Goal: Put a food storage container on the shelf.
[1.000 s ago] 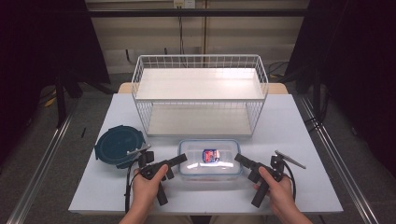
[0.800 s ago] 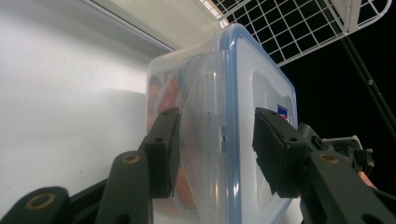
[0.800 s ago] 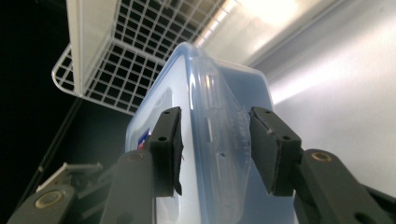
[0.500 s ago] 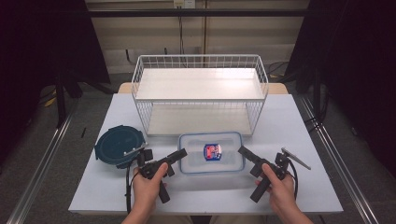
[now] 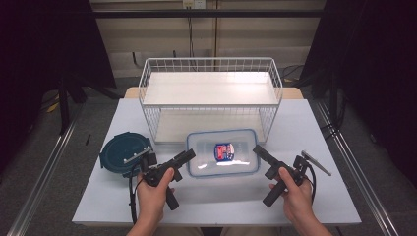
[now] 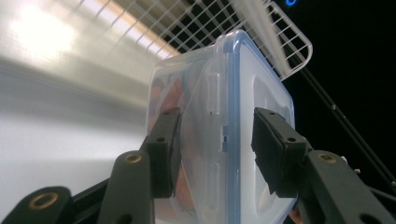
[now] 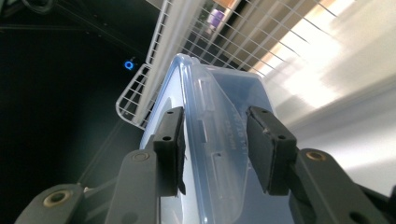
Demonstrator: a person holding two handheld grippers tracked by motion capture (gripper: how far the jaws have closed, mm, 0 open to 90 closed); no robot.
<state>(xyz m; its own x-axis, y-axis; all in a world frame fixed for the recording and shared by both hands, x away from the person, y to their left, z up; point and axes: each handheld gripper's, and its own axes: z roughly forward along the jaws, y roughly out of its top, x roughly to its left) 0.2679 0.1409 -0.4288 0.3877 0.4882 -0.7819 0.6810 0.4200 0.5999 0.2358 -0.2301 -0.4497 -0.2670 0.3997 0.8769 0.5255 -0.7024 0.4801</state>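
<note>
Clear lidded container (image 5: 222,153) is sitting on the tabletop (image 5: 314,128), just in front of the white wire rack (image 5: 210,93). Left gripper (image 5: 185,158) is straddling its left end and right gripper (image 5: 260,153) its right end. Both grippers are parted, jaws standing either side of the rim, neither pressing yet.

Risks, as judged: the walls are smooth plastic, so an uneven squeeze could be letting one end slip and the container tilt. A jaw catching the lid's latch tab could be popping the lid. Pushing forward could be knocking it into the rack.

Contents are hard to make out: a red-and-blue label, nothing more. In the gripper views the container's near end is cut off. The dark round lid-like object (image 5: 124,153) by the left hand is partly covered by the gripper.
</note>
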